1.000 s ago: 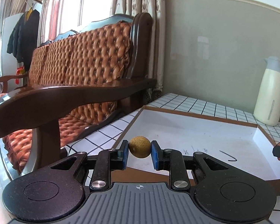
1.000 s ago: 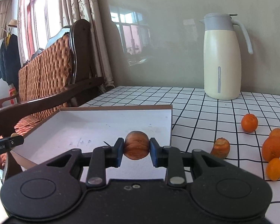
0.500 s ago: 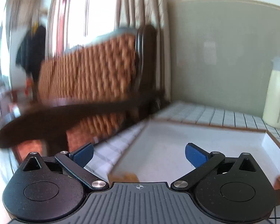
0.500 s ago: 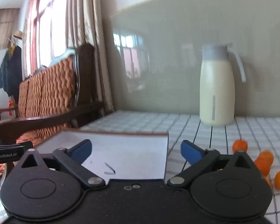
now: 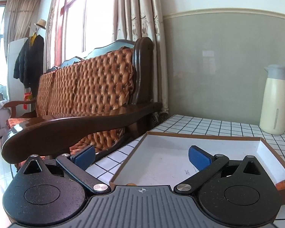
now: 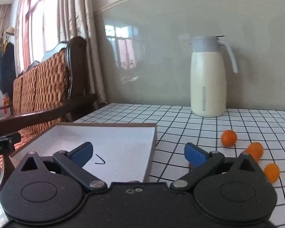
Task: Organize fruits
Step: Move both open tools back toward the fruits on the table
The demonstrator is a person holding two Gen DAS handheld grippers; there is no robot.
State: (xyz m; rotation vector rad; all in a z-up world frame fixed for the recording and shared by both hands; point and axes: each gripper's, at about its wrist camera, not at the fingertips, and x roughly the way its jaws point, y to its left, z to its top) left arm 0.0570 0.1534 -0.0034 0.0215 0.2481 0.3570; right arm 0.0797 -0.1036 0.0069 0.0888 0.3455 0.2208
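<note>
A white checked table (image 6: pixel 209 133) stands against a grey-green wall, with a sofa (image 5: pixel 89 87) to the left and a cream jug (image 6: pixel 208 77) at the back. A shallow brown-edged box (image 5: pixel 269 150) lies on the table, well in front of the jug. The left gripper (image 5: pixel 141 155) and right gripper (image 6: pixel 138 152) both hover at the box's near edge, jaws spread wide with nothing between them. Inside the box, a sliver of one fruit (image 5: pixel 131 184) shows at the near wall and another piece (image 5: pixel 282 184) lies in the near right corner. Right of the box, several oranges (image 6: pixel 229 137) sit loose on the table, so most of the sorting seems left.
</note>
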